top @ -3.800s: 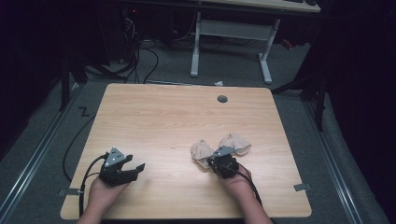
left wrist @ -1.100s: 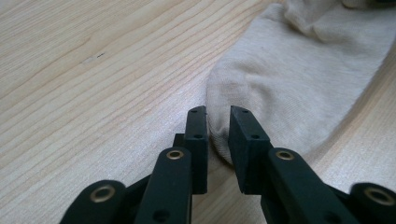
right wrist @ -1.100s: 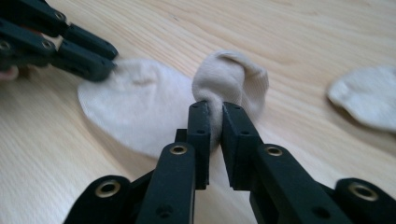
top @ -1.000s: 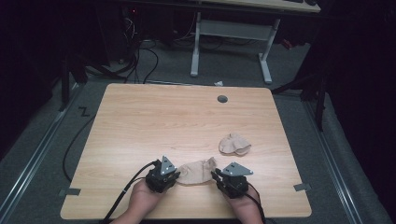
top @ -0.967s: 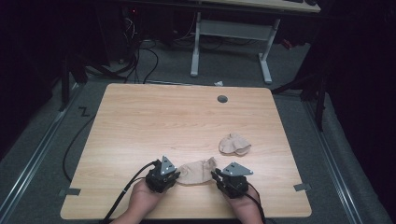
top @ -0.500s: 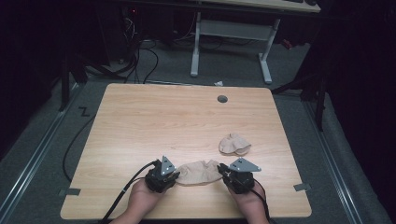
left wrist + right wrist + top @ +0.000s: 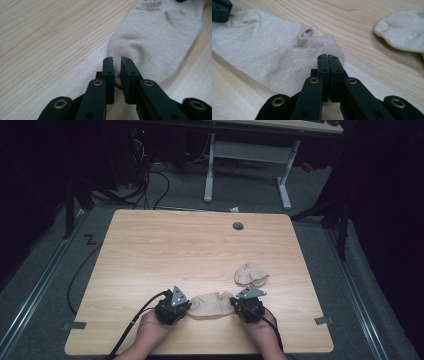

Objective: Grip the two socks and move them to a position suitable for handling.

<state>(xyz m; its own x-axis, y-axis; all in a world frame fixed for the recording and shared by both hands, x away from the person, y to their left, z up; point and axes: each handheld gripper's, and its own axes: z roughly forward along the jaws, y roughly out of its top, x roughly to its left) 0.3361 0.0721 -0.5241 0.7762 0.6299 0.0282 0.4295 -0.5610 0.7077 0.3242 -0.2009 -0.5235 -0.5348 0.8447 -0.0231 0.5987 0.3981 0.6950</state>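
A beige ankle sock (image 7: 212, 303) lies stretched flat near the table's front edge, between my two grippers. My left gripper (image 7: 189, 306) is at its toe. In the left gripper view the jaws (image 7: 117, 60) have just been closing and stand a sliver apart, with the toe fabric (image 7: 160, 32) pinched between them. My right gripper (image 7: 234, 304) is at the cuff. Its jaws (image 7: 328, 56) have just been closing and now meet tightly over the cuff edge of the sock (image 7: 262, 45). No fabric shows between them.
A second beige sock (image 7: 250, 274) lies crumpled just behind the right gripper, also seen as the second sock (image 7: 404, 30) in the right gripper view. The wooden table (image 7: 175, 250) has a round cable hole (image 7: 238, 226) near its far edge. Another desk's legs stand beyond.
The right gripper has shifted to the right and slightly down, and the sock between the grippers now lies longer and flatter. The left gripper has stayed where it was.
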